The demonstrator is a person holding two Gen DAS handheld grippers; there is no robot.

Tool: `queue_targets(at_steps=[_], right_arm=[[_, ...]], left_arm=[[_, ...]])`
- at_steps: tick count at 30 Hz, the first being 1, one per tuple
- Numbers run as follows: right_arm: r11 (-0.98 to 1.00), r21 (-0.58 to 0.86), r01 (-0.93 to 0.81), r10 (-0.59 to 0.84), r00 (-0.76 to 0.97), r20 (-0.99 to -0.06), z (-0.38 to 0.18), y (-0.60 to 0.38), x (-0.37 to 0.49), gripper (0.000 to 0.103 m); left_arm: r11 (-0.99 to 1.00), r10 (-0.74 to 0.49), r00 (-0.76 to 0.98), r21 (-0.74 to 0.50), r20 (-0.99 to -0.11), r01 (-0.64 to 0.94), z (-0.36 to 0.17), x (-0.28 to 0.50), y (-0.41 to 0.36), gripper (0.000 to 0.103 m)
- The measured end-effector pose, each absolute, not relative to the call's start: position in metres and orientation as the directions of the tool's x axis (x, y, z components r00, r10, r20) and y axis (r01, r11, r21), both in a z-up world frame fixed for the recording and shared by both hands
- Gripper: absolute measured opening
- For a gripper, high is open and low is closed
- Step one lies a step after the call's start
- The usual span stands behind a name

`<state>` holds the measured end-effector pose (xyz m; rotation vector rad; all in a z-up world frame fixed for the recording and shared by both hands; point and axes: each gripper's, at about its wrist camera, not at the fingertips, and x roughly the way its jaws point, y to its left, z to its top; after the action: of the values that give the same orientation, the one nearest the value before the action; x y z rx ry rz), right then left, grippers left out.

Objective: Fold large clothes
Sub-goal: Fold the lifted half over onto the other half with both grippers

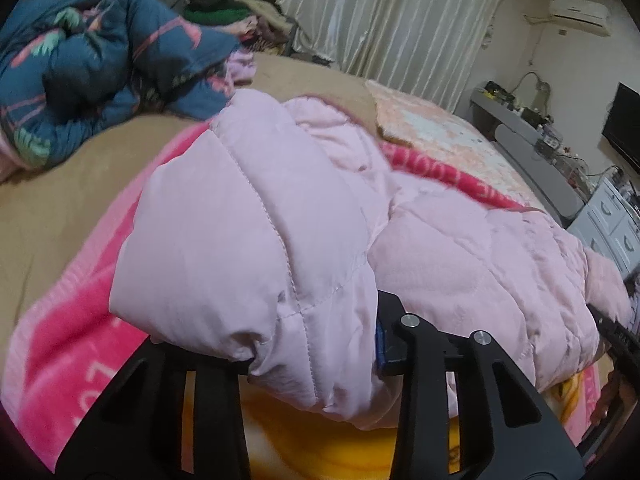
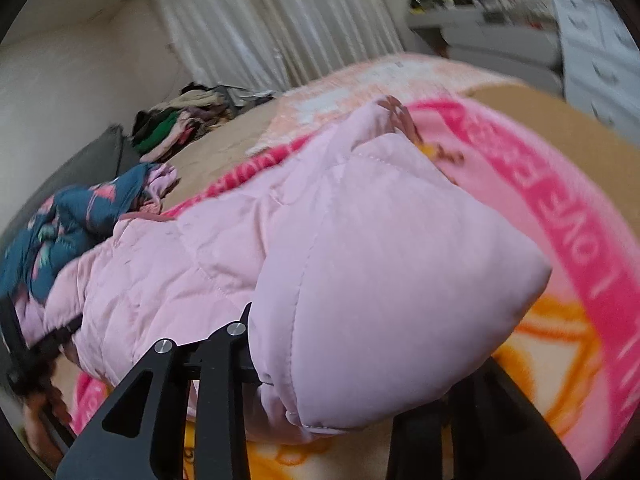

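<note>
A pale pink quilted jacket (image 1: 260,220) lies across a pink and yellow blanket (image 1: 72,340) on the bed. My left gripper (image 1: 312,344) is shut on a padded end of the jacket, which bulges over both black fingers and hangs lifted off the blanket. In the right wrist view the same jacket (image 2: 360,240) stretches away to the left. My right gripper (image 2: 352,368) is shut on its other padded end, also lifted above the blanket (image 2: 580,280). The fingertips of both are hidden under the cloth.
A crumpled blue floral duvet (image 1: 100,60) lies at the far left of the bed on a tan sheet (image 1: 60,200). A pile of clothes (image 1: 224,8) sits by the curtain (image 1: 380,20). A grey desk, a television (image 1: 624,124) and white drawers (image 1: 616,224) stand to the right.
</note>
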<state>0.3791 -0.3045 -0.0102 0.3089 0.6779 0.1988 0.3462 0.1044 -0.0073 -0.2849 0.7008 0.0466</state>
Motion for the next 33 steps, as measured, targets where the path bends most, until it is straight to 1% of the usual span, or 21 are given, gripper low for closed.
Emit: queue_targets(at_steps=[6,12,24,33], right_arm=[[0.952,0.255,-0.17,0.285,0.797,-0.533,0.025,-0.292,0.347,0.028],[0.949,0.216,-0.229,0.309,0.808,-0.502,0.044,-0.288,0.304,0.028],[0.949,0.197,-0.248,0.315,0.805,-0.504,0.044,-0.29,0.213,0.028],[0.949,0.195,-0.249,0.314,0.81,-0.495,0.039,-0.29,0.168,0.028]], left_arm=[[0.966,-0.074,0.793,-0.242,-0.604,-0.095,0.024,0.328,0.099,0.027],[0.967,-0.086,0.811,-0.246,-0.578,-0.073,0.04,0.291,0.098,0.027],[0.964,-0.095,0.804,-0.254,-0.588,-0.072,0.04,0.219,0.106,0.027],[0.967,-0.091,0.801,-0.243,-0.592,-0.071,0.034,0.182,0.11,0.027]])
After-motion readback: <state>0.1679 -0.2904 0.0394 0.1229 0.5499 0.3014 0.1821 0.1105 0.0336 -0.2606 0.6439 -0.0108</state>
